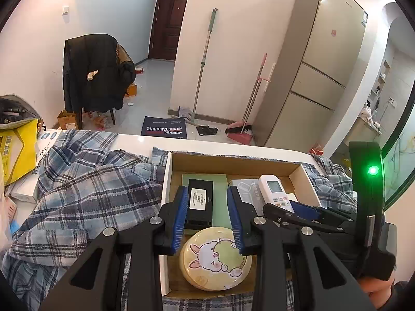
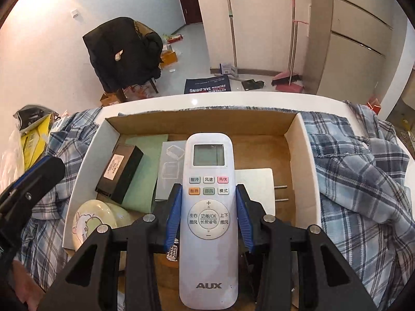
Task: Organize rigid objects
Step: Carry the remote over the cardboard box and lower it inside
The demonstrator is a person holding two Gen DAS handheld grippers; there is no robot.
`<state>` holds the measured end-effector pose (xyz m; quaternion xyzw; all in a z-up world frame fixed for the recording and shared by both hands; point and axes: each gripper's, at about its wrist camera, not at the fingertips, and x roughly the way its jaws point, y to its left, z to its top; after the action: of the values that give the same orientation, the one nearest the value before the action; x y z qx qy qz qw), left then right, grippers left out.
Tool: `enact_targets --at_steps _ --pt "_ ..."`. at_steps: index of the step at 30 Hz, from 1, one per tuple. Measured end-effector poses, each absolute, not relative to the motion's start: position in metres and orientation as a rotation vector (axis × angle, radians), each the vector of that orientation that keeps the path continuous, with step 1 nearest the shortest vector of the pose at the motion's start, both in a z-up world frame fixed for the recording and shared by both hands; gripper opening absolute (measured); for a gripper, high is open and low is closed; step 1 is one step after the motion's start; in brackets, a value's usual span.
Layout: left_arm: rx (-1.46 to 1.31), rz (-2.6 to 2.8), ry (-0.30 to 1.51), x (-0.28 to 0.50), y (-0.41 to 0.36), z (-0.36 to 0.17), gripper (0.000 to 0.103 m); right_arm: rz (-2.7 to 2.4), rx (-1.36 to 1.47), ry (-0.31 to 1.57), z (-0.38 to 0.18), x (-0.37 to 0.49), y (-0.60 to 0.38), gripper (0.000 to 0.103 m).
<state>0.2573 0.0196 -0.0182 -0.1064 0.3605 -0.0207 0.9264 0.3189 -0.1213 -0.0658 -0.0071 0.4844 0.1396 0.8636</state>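
Here, the right tool [image 2: 208, 215] is clamped on a white AUX remote control [image 2: 208, 207], blue pads [image 2: 173, 215] pressing its two long sides at the level of the round button ring. The remote lies display end forward, suspended over a shallow cardboard box [image 2: 295, 140] that sits on plaid cloth [image 2: 363, 181] spread over the white desk [image 2: 233, 98].

Box contents, right wrist view: a black rectangular block [image 2: 122, 173] with a white label, resting on a green flat card [image 2: 147, 168]; a clear-printed flat pack [image 2: 170, 165] partly under the remote; a white flat piece [image 2: 256, 181] to the right; a round yellow tin [image 2: 90, 220] with a cartoon rabbit at the near left corner.

The left tool [image 1: 207, 212] stands partly open with nothing between its pads, over the box; the black block [image 1: 200, 202] and yellow tin [image 1: 216, 258] show below the gap. Left wrist view also catches the remote [image 1: 275, 191] in the right tool [image 1: 293, 207], just beside the left one.
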Motion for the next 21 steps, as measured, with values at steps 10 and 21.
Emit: enact_targets --at_steps 10,21 --pt "-0.198 -0.043 0.741 0.256 0.017 -0.019 0.033 0.302 -0.031 0.970 -0.045 0.313 -0.128 0.043" --pt "-0.137 -0.046 0.549 0.201 0.006 0.044 0.033 0.271 -0.052 0.753 0.038 0.254 -0.174 0.049"
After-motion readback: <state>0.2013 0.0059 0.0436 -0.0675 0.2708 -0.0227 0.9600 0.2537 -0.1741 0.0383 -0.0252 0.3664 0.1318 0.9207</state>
